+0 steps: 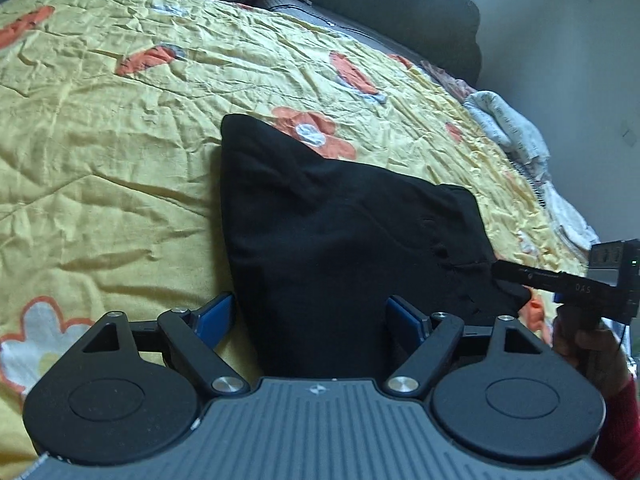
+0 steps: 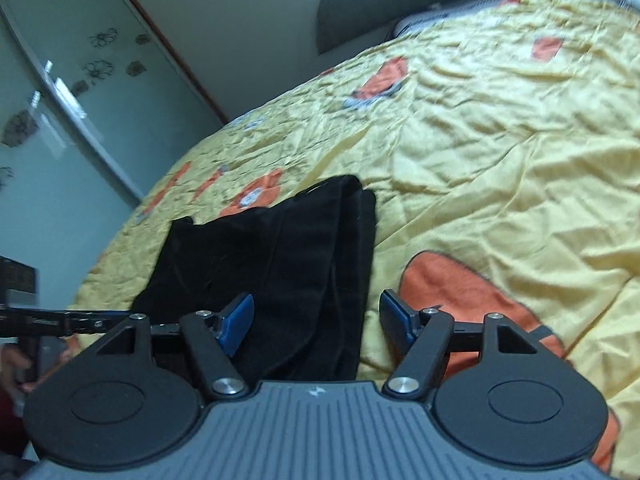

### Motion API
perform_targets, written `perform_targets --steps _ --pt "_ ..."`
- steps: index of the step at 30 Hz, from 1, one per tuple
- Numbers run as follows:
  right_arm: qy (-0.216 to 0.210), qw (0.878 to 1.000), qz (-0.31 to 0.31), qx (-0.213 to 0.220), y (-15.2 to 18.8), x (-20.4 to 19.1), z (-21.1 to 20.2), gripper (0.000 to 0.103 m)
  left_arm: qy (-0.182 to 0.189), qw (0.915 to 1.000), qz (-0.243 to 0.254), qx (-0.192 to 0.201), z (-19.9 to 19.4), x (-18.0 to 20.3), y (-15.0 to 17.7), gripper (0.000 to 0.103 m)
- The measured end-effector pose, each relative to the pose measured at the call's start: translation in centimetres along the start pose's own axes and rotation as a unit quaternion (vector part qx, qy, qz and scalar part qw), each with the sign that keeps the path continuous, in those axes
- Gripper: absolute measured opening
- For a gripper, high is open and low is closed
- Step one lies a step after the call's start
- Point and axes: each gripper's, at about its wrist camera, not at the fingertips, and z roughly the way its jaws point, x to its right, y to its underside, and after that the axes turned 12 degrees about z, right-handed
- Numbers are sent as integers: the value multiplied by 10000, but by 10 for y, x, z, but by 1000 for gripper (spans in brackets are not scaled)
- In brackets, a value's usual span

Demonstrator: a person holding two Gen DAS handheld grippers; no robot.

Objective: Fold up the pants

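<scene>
Here, folded black pants (image 1: 320,232) lie on yellow bedspread (image 1: 120,140) w/ both left tongs (image 1: 310,316) & right tongs (image 2: 316,320) spread.

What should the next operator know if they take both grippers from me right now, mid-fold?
Left gripper: open, jaws straddling the near edge of the black pants, not clamped.
Right gripper: open, over the pants' other near end, gripping nothing.
Pants: lying on the yellow floral bedspread, already folded into a compact, layered bundle; stacked edges show in the right wrist view.
Done: at least one fold, judging by the layers.
Left: probably one last fold or some smoothing; close on the near edge before lifting.
</scene>
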Motion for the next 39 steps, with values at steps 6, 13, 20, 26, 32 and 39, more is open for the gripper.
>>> perform_targets --steps 6,13,20,26,32,39 --pt "-776 9950 64 -626 -11 7 12 75 409 9990 -79 136 7 -9 -3 88" --pt "-1443 9845 390 -916 -28 14 34 77 741 9954 -484 365 18 -16 -8 96" --pt "-1154 9892 357 -826 -29 5 55 39 117 9992 -131 361 19 2 -9 67" --pt "-1061 9914 546 -537 -16 7 46 34 -239 9987 -219 393 14 -4 -5 33" --pt "-1014 9929 599 -145 -8 -11 37 29 -533 9955 26 785 -2 8 -3 19" --pt "-1245 9915 382 -10 -16 -46 33 29 -686 9918 185 1061 -27 11 -14 19"
